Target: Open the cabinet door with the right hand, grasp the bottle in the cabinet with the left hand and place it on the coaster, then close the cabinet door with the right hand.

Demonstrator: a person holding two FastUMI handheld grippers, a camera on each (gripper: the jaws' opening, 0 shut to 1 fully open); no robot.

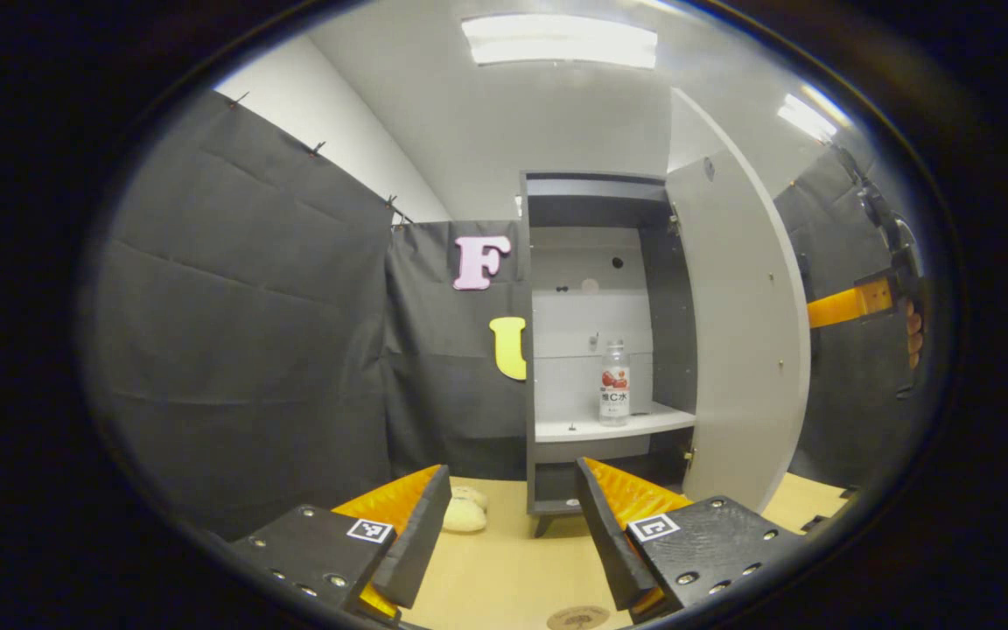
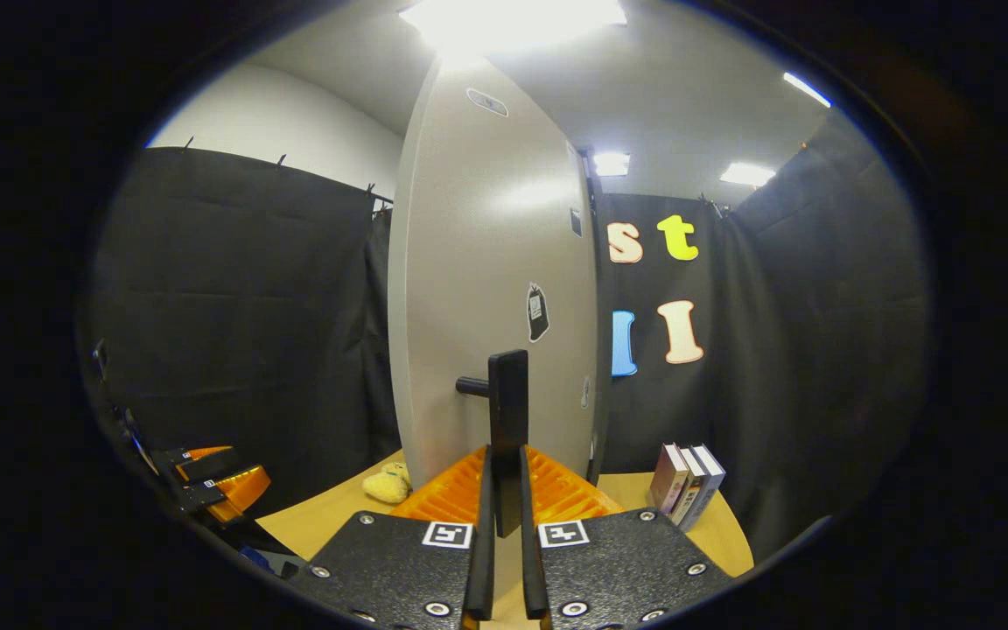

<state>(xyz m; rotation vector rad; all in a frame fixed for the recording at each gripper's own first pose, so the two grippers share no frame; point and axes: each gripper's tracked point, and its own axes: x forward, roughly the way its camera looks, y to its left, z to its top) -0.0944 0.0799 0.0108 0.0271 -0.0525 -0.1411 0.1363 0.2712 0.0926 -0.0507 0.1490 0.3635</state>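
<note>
The grey cabinet [image 1: 596, 262] stands on the table with its door [image 1: 736, 324] swung wide open. Upright on the cabinet's white shelf is a clear bottle [image 1: 614, 383] with a red and white label. My left gripper [image 1: 511, 503] is open, low and well in front of the cabinet, fingers pointing at the shelf. A round coaster [image 1: 577, 618] lies on the table just below it. My right gripper [image 2: 505, 490] is shut on the black door handle [image 2: 506, 411], with the door's outer face [image 2: 495, 289] straight ahead. My left gripper [image 2: 206, 481] also appears far left in the right gripper view.
A yellow plush toy [image 1: 465, 512] lies on the wooden table [image 1: 504, 569] left of the cabinet's foot. Several books [image 2: 686, 486] stand to the right of the door. Black cloth walls close in the booth on all sides.
</note>
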